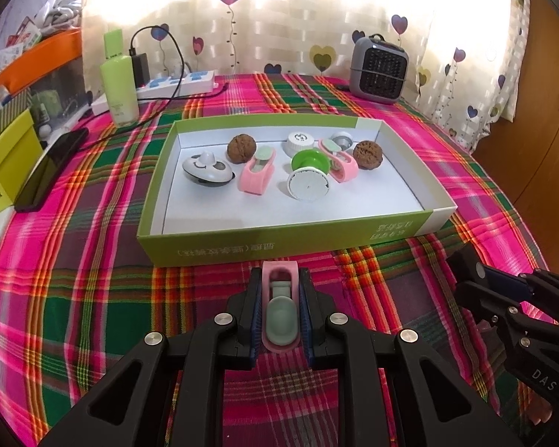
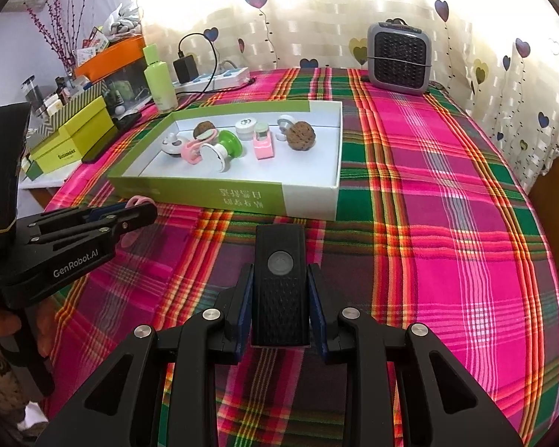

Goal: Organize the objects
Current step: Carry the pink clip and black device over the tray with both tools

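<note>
My left gripper is shut on a pink clip with a grey-green pad, held just in front of the shallow green-and-white box. In the box lie two walnuts, two more pink clips, a green-and-white knob and small white round pieces. My right gripper is shut on a black rectangular device with a round grey button, above the plaid cloth short of the box. The left gripper shows at the left of the right wrist view, and the right gripper at the right of the left wrist view.
A grey fan heater stands at the back by the curtain. A green bottle, a power strip with a charger, a dark phone and yellow-green boxes crowd the left side. The plaid cloth stretches right of the box.
</note>
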